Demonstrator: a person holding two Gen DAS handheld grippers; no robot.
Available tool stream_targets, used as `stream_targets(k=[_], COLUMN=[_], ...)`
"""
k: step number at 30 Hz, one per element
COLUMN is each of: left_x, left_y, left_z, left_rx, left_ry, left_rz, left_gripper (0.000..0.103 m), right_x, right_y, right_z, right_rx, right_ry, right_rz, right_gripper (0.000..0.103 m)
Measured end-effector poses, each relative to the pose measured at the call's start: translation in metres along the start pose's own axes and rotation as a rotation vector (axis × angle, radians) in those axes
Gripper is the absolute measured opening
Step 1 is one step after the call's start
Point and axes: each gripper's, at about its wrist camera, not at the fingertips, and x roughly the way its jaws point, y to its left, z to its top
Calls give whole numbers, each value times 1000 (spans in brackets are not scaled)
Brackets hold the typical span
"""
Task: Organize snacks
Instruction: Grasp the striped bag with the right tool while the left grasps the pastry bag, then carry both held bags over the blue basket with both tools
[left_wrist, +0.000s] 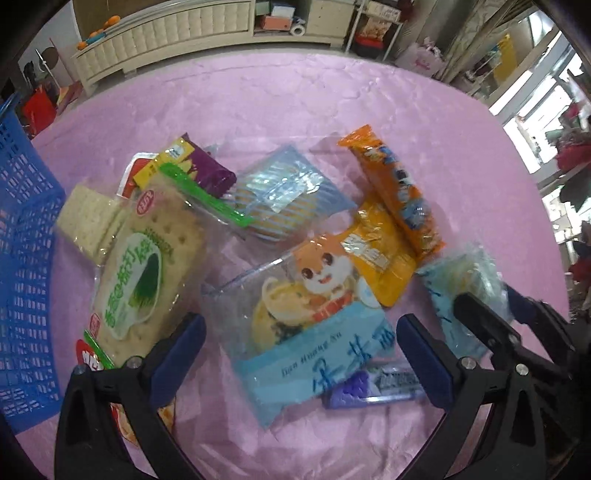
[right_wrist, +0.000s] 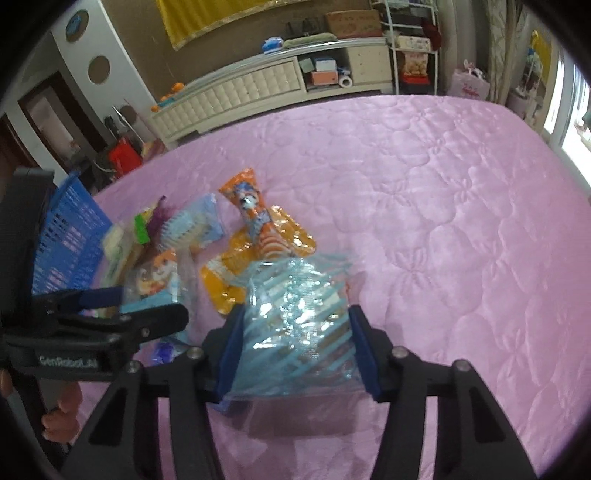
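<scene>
Snacks (left_wrist: 288, 236) are lying loose on the bed (right_wrist: 443, 192), none seemingly in the blue basket (left_wrist: 26, 258) yet. Right gripper (right_wrist: 297, 350) is gripping a striped blue packet (right_wrist: 295, 325) between its fingers; left gripper (left_wrist: 301, 354) is hanging open around the cartoon packet (left_wrist: 306, 306).

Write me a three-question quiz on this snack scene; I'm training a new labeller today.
1. True or false: the right tool has its pads on a blue-striped clear packet.
2. Which stands at the left edge of the snack pile?
A. blue basket
B. red bowl
C. white tray
3. Fill in: the left tool hangs open over the packet with a cartoon ____.

Key: 1 true; 2 A; 3 animal.
</scene>
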Motion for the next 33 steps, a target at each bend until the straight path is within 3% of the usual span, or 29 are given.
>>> stream_targets(k=[4,9,15,24,33], left_x=[4,5,-5,-38,-107], left_y=[-9,-29,-32,-8,3], left_z=[5,14,3,-26,-64], left_rx=[26,81,112,138,162], left_ry=[8,2,-11,-53,-181], left_rz=[26,56,35,-56,-102], left_gripper=[100,83,76,74,74], right_x=[6,10,16,8,-53], right_y=[2,10,12,7,45], right_z=[3,0,-1,0,-2], right_rx=[-14,-80,-112,-48,-59], right_ry=[12,11,13,4,-60], right_rz=[2,-49,-76,-52,0], right_gripper=[59,59,60,58,58])
